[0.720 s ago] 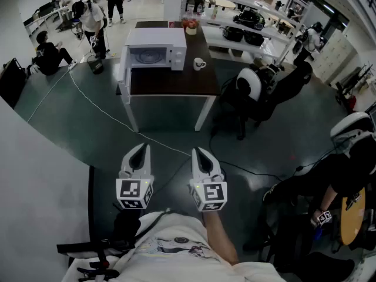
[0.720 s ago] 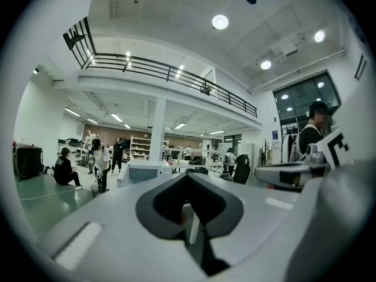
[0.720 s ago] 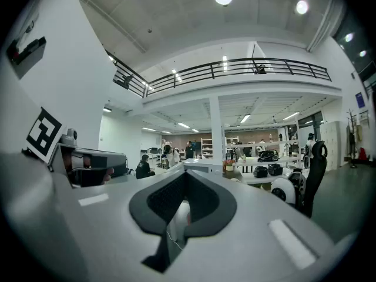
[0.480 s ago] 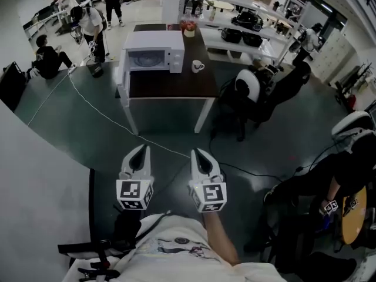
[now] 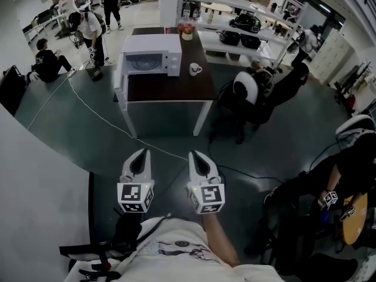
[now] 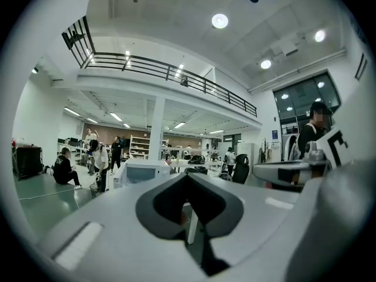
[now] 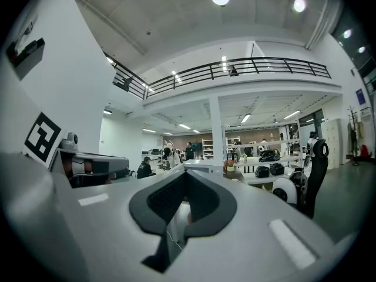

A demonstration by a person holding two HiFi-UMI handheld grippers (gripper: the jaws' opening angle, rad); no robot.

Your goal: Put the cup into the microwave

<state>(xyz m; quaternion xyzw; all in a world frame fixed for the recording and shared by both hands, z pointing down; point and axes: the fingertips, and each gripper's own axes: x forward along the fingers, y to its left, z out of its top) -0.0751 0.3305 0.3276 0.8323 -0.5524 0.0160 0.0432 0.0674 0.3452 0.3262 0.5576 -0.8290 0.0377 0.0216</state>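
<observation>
Pointing forward side by side, the left gripper (image 5: 141,153) and right gripper (image 5: 197,155) both have jaws fully closed, nothing held. The white cup (image 5: 195,69) stands on the dark bench (image 5: 170,88), well ahead of both jaws, just right of the white microwave (image 5: 151,53).

Round ceiling lamps (image 6: 220,21) light my views evenly, bright overhead; floor (image 5: 70,122) dark, faint sheen; shadows soft; strong fisheye bend, black vignette around my gripper views; close foreground slightly out of focus
</observation>
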